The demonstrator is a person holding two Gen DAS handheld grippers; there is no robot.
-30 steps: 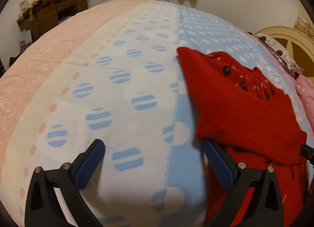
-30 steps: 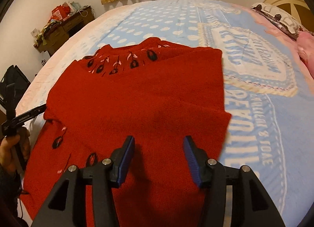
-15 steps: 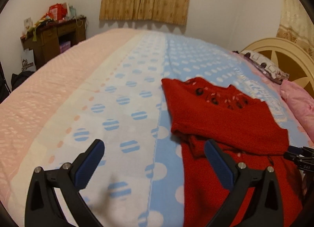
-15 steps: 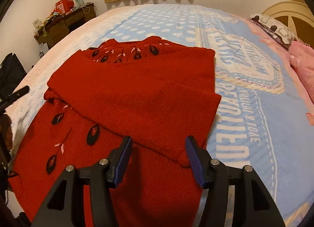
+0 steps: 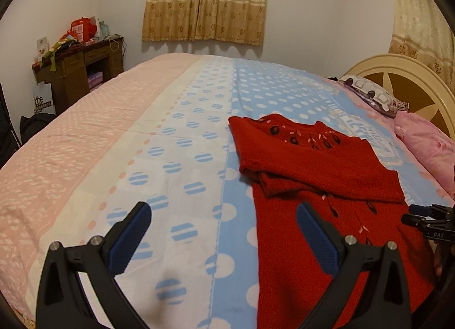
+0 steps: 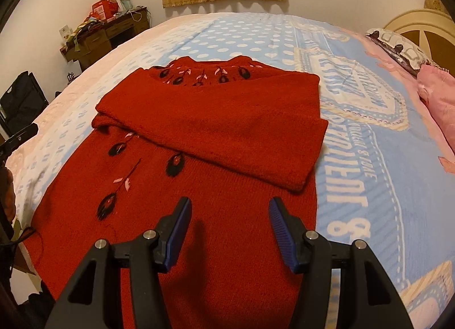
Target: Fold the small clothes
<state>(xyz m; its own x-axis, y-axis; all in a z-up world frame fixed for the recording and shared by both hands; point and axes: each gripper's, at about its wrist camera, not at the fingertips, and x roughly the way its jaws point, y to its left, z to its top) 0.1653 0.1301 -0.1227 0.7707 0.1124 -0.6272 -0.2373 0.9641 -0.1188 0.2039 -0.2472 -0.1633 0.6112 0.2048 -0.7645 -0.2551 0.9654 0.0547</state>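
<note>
A red knitted sweater point(image 6: 216, 141) with dark leaf embroidery lies flat on the bed, both sleeves folded across its chest. It also shows in the left wrist view point(image 5: 312, 175), to the right. My right gripper point(image 6: 229, 215) is open and empty, held above the sweater's lower body. My left gripper point(image 5: 221, 226) is wide open and empty, above the bedspread at the sweater's left edge. The right gripper's tip point(image 5: 423, 215) shows at the right edge of the left wrist view.
The bed has a blue, white and pink dotted bedspread point(image 5: 159, 141). Pink bedding point(image 5: 426, 141) and a patterned pillow point(image 6: 398, 45) lie by the headboard point(image 5: 398, 73). A cluttered wooden desk point(image 5: 76, 70) stands by the far wall. A dark bag point(image 6: 20, 99) sits on the floor.
Both grippers have pulled back and lifted away from the sweater, which now looks smaller and farther off. The folded sleeves stay as they were.
</note>
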